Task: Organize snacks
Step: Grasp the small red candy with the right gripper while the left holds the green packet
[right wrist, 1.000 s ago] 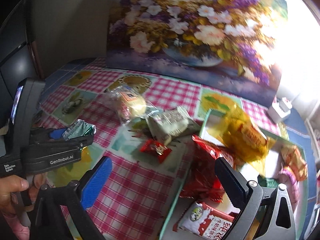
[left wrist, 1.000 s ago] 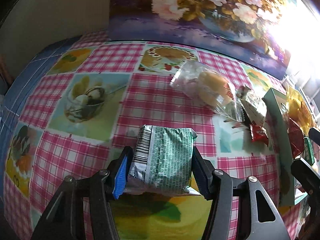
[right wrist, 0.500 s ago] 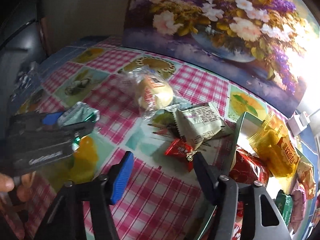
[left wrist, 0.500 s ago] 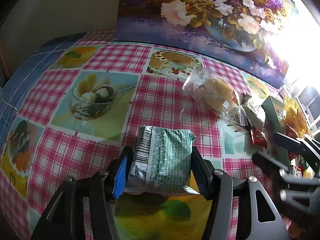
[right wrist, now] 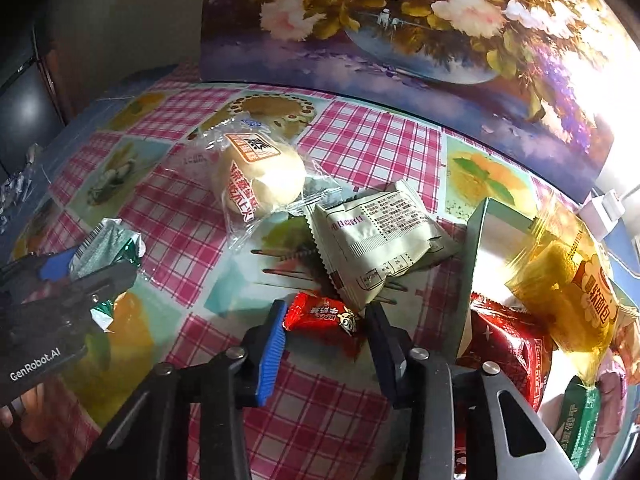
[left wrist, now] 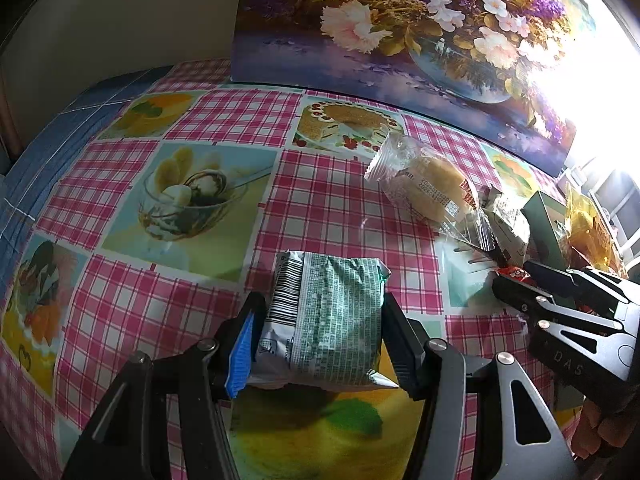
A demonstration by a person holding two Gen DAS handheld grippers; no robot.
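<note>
My left gripper point(left wrist: 320, 336) is shut on a green foil snack pack point(left wrist: 324, 320) and holds it above the checked tablecloth; it also shows in the right wrist view point(right wrist: 104, 248). My right gripper point(right wrist: 326, 332) is open, its fingers on either side of a small red candy wrapper point(right wrist: 324, 314) lying on the table. A clear-wrapped bun point(right wrist: 260, 180) and a pale green snack pack point(right wrist: 376, 244) lie just beyond the candy. The bun also shows in the left wrist view point(left wrist: 432, 184).
A green box point(right wrist: 476, 248) at the right holds a yellow bread pack point(right wrist: 568, 288), a red pack point(right wrist: 508, 344) and a small green pack point(right wrist: 580, 420). A flower painting point(right wrist: 400, 20) stands along the table's back edge. The right gripper's body point(left wrist: 568, 316) sits at the right of the left wrist view.
My right gripper has moved forward and down to the red candy and its jaws have narrowed around it. My left gripper still holds the green pack, shifted slightly toward the right.
</note>
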